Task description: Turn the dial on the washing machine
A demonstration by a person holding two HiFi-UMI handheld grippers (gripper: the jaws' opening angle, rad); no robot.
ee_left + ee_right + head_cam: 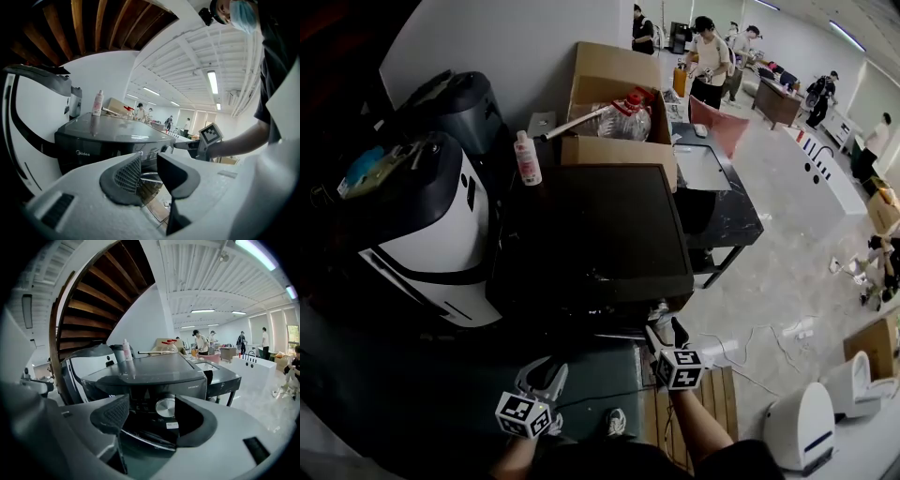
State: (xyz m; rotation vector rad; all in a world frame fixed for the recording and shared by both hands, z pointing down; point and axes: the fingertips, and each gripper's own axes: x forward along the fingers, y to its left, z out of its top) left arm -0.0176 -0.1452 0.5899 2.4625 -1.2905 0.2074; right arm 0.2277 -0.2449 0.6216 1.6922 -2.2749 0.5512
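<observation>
Dial (165, 407) on washing machine (140, 373) front straight ahead of right gripper (151, 417), framed between spread jaws, not touched; left gripper (149, 169) farther off, jaws apart, empty

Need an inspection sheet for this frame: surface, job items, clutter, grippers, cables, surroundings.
Surface: washing machine top, dark and flat, with a bottle upright at its back left corner.
Job's things: dial, silver, on the front panel, untouched.
Clutter: cardboard boxes behind the machine; white-and-black appliance to its left.
Grippers: left gripper open, nothing between the jaws; right gripper open, lined up on the dial but short of it.
Cables: white cables loose on the floor to the right.
Surroundings: black table beside the machine; people standing at the far end.
</observation>
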